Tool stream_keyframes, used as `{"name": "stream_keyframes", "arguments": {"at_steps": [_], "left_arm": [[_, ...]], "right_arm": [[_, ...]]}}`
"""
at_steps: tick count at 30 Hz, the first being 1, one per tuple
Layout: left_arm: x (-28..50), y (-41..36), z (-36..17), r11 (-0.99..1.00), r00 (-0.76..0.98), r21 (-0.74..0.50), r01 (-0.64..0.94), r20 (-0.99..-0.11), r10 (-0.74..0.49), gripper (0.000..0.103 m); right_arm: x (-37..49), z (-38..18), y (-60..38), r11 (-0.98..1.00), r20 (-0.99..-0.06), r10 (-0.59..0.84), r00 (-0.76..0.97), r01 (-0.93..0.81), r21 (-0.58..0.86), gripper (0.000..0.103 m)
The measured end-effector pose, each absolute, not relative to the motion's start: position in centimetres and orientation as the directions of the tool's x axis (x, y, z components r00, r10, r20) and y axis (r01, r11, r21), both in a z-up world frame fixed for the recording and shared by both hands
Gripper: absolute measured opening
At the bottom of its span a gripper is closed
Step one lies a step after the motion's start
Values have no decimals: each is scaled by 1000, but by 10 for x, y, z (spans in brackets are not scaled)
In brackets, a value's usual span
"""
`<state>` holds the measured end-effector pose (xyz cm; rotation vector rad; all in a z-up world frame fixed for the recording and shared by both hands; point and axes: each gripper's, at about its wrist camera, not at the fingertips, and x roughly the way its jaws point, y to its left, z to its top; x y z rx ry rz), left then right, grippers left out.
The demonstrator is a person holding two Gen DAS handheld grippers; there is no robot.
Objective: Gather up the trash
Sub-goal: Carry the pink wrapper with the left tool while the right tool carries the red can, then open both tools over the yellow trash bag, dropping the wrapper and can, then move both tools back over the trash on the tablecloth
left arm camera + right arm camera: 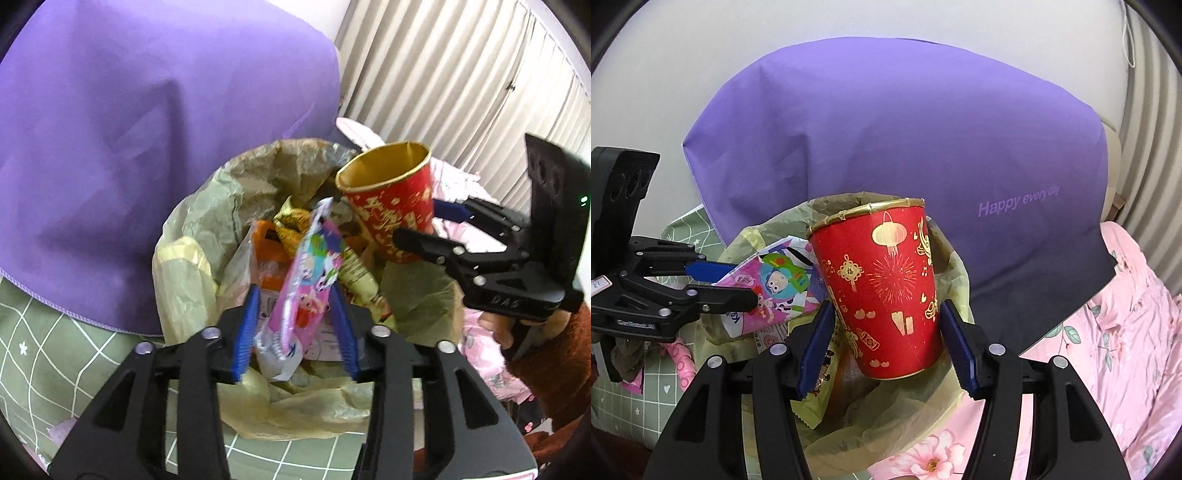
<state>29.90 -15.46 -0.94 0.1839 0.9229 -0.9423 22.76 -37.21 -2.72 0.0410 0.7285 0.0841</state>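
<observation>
A: Starting on the left. Left gripper: spread open, tipped down over the trash bag. Not squeezing the pink wrapper standing between the pads.

B: Why open there?

A: Likely to let go right above the bag, so no falling outside. Wrapper end already poking down among the other trash.

B: And on the right?

A: Right gripper: pinching the red cup on both sides, low down near the bottom. Held up in the air over the bag, leaning a bit, mouth up.

B: Why so tight?

A: Probably to stop any slipping. Tipped down too, reaching in from the right side. Not in the bag yet.
</observation>
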Motion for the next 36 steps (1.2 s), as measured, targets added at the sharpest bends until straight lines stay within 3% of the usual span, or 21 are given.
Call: {"name": "stream_keyframes", "arguments": {"at_steps": [6, 8, 16, 24, 28, 36], "left_arm": [[301, -140, 5, 635, 303, -248, 731, -716, -628, 45], [299, -130, 13, 661, 343, -254, 707, -693, -634, 49], [294, -68, 31, 786, 538, -283, 550, -600, -592, 50], [263, 23, 23, 906, 692, -219, 363, -588, -419, 50], [242, 76, 12, 954, 741, -176, 242, -601, -299, 50], [201, 175, -25, 977, 740, -208, -39, -663, -112, 50]], "right_arm": [[223, -23, -370, 997, -664, 80, 744, -45, 69, 57], [221, -21, -369, 997, -659, 76, 748, -44, 65, 64], [211, 1, -357, 995, -603, 96, 792, -56, 84, 64], [216, 13, -300, 972, -553, 234, 800, -202, 119, 68], [222, -1, -249, 940, -585, 318, 746, -327, 95, 68], [230, -34, -151, 822, -632, 499, 593, -555, 128, 68]]}}
